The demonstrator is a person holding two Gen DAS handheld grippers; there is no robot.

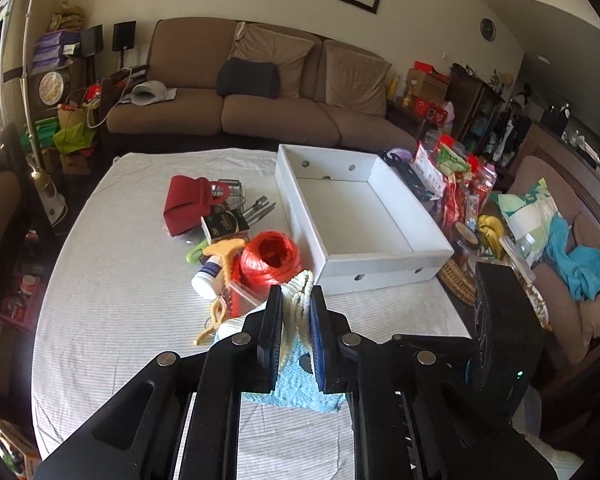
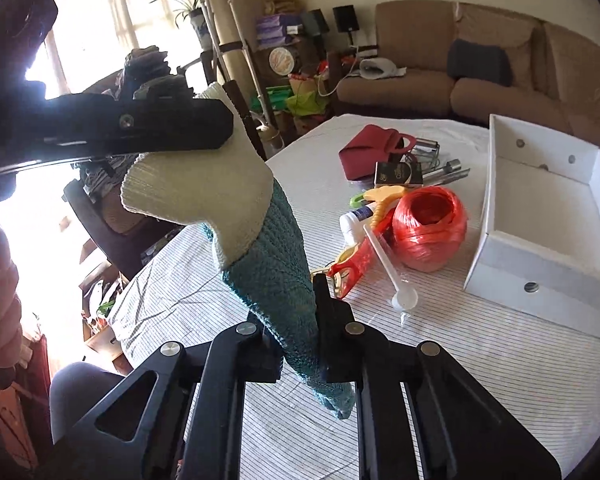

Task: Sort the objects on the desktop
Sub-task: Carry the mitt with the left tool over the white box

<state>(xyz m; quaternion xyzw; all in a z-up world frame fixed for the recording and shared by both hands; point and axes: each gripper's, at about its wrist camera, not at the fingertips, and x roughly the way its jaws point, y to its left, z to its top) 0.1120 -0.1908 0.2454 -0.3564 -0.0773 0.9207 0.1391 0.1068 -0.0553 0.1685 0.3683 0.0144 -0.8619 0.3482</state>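
Observation:
A knitted sock, cream at one end and teal at the other, hangs above the striped tablecloth between both grippers. My left gripper (image 1: 296,292) is shut on the cream end of the sock (image 1: 292,384). In the right wrist view the left gripper (image 2: 216,128) comes in from the upper left. My right gripper (image 2: 296,308) is shut on the teal part of the sock (image 2: 272,248). Beyond it, a pile holds a red twine ball (image 2: 430,228), a white bottle (image 2: 354,220), a white spoon (image 2: 384,256), a black box (image 2: 398,174) and a red pouch (image 2: 368,148). An empty white box (image 2: 540,284) stands to the right.
Snack bags (image 1: 456,184) and a wicker basket (image 1: 456,280) with bananas (image 1: 490,228) crowd the table's right edge behind the white box (image 1: 380,276). A brown sofa (image 1: 260,116) is beyond the table. A dark chair (image 2: 236,100) stands at the left edge.

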